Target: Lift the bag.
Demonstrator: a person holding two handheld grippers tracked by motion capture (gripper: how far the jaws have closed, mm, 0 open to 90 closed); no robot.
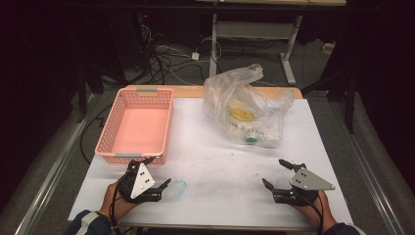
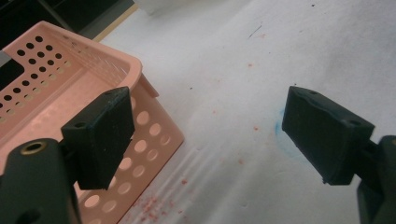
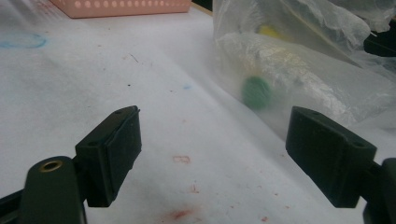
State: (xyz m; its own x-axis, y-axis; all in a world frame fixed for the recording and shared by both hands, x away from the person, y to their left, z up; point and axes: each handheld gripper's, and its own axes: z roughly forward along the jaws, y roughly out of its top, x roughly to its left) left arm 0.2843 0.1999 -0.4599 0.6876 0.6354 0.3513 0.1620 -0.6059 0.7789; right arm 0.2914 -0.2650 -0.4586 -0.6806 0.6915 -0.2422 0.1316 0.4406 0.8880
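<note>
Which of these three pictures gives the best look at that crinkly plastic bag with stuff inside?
The high view: the whole plastic bag shows there, lying on the white table right of the pink basket. The right gripper view is closer but shows just part of it, with a green item blurred inside. The left gripper view faces the basket instead.

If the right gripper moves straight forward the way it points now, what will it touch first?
Most likely the clear plastic bag. The right gripper is open and empty, and the bag with a green round thing inside lies ahead, slightly toward one jaw. Depth is hard to judge.
</note>
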